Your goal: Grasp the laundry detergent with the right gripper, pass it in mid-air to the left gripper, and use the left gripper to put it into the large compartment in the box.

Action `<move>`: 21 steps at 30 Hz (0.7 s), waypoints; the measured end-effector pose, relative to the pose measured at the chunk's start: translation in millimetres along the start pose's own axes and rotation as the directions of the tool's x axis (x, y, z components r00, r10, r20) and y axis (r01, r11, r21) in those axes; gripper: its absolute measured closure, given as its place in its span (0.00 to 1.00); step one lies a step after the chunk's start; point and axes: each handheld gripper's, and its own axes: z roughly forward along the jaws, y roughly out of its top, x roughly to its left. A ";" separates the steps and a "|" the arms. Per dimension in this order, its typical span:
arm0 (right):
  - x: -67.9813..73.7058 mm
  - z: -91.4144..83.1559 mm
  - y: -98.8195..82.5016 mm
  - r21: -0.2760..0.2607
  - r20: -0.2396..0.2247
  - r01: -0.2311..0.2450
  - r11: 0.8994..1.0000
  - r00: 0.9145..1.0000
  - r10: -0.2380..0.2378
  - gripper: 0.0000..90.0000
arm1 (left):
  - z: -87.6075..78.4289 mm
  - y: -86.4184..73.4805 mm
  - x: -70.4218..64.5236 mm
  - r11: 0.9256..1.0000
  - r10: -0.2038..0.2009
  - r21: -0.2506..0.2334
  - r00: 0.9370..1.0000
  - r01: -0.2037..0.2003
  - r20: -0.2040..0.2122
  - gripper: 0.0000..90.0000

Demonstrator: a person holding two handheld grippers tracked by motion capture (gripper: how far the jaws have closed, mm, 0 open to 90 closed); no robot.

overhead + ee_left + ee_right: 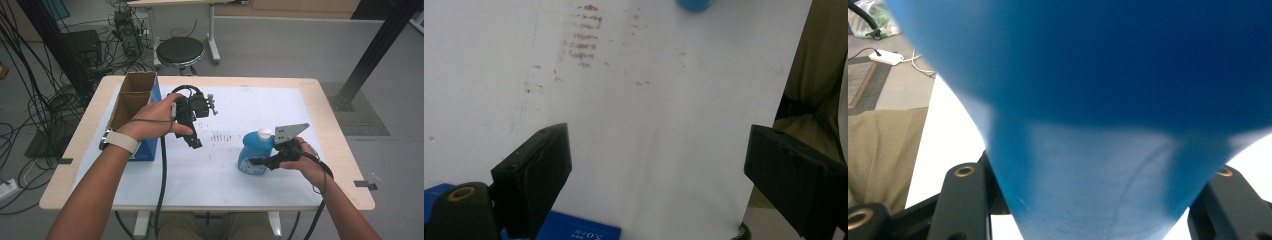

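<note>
A blue bottle point(251, 150) with a white cap point(264, 133) stands at the right of the white table sheet point(250, 105). My right gripper point(257, 161) is shut on its lower body from the near side. In the right gripper view the bottle point(1098, 125) sits right between the jaws of that gripper point(1088, 200). My left gripper point(192, 137) hovers above the middle left of the sheet, pointing down. Its jaws stand open with nothing between them, as the left gripper view point(656, 175) shows. The bottle's base point(694, 4) peeks in at the top edge of that view.
An open-topped blue cardboard box point(132, 100) stands at the table's left side, just behind my left hand; its corner point(574, 232) lies under the left jaws. Reddish-brown smudges point(222, 136) mark the sheet's middle. A black stool point(180, 50) stands beyond the far edge.
</note>
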 end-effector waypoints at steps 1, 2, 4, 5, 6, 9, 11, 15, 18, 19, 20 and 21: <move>0.0 0.0 0.0 0.000 0.000 0.000 1.000 1.000 0.000 0.47 | 0.0 0.0 0.0 1.000 0.000 0.000 1.000 0.000 -0.001 0.13; 0.0 0.0 0.0 0.000 0.000 0.000 1.000 1.000 0.000 0.47 | 0.1 0.0 0.1 1.000 0.000 0.001 1.000 0.000 0.000 0.13; -0.1 0.0 0.1 0.001 0.000 0.000 1.000 1.000 0.000 0.47 | 0.1 -0.2 0.1 1.000 -0.001 0.000 1.000 0.001 0.000 0.13; -0.1 0.0 0.0 0.000 0.000 0.000 1.000 1.000 0.000 0.47 | 0.0 -0.3 0.0 1.000 -0.002 -0.001 1.000 0.002 0.000 0.13; -0.2 0.1 0.0 0.000 -0.001 0.000 1.000 1.000 0.000 0.47 | 0.0 -0.2 0.0 1.000 0.000 0.001 1.000 0.000 -0.001 0.13; -0.2 0.0 0.0 0.000 -0.001 0.000 1.000 1.000 0.000 0.47 | -0.2 -0.1 0.0 1.000 -0.001 0.002 1.000 0.001 0.000 0.13; -0.2 0.0 0.0 0.001 -0.001 -0.001 1.000 1.000 0.001 0.47 | 0.0 -0.2 -0.1 1.000 -0.001 0.000 1.000 0.001 -0.001 0.13; -0.2 0.0 -0.6 -0.003 -0.001 -0.001 1.000 1.000 0.001 0.47 | -0.3 -0.3 -0.2 1.000 -0.001 0.002 1.000 0.001 -0.001 0.13; -0.3 0.1 -0.6 -0.004 -0.002 -0.002 1.000 1.000 0.002 0.47 | -0.4 -0.2 -0.2 1.000 -0.002 0.002 1.000 0.002 -0.001 0.13; -0.3 0.1 -0.6 -0.004 -0.002 -0.002 1.000 1.000 0.002 0.47 | -0.3 -0.2 -0.3 1.000 -0.002 -0.001 1.000 0.002 -0.001 0.13; -0.5 0.1 -0.6 -0.004 -0.003 -0.002 1.000 1.000 0.002 0.47 | -0.3 -0.1 -0.3 1.000 -0.001 -0.001 1.000 0.001 -0.001 0.13; -0.5 0.2 -0.7 -0.005 -0.004 -0.002 1.000 1.000 0.002 0.47 | -0.3 0.1 -0.2 1.000 -0.001 0.000 1.000 0.001 -0.001 0.13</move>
